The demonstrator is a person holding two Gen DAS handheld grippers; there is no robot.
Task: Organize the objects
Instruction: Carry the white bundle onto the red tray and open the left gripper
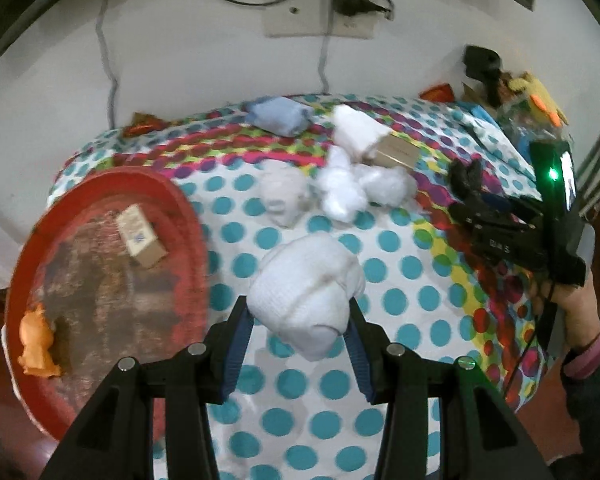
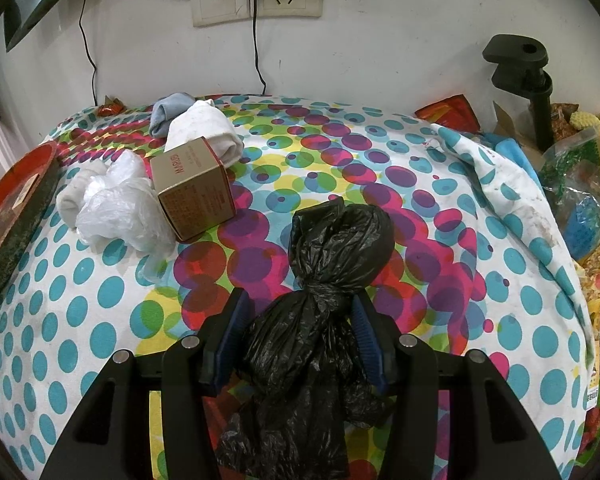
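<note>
My left gripper [image 1: 298, 316] is shut on a rolled white sock [image 1: 306, 288], held just above the dotted cloth [image 1: 380, 264]. To its left stands a red basin [image 1: 180, 216] holding a small carton [image 1: 140, 236] and an orange toy [image 1: 38, 340]. My right gripper [image 2: 298, 312] is shut on a knotted black plastic bag [image 2: 328, 280], whose top bulges past the fingertips. The same right gripper [image 1: 466, 178] shows at the right of the left wrist view, in a person's hand [image 1: 568, 300].
On the cloth lie a clear plastic bag [image 2: 116, 208], a brown box [image 2: 194, 188], a grey sock [image 2: 70, 200], a white sock roll [image 2: 208, 128] and a blue sock [image 2: 168, 112]. A black clamp stand [image 2: 528, 80] and packaged toys [image 2: 580, 184] crowd the right edge. Wall sockets [image 2: 256, 0] are behind.
</note>
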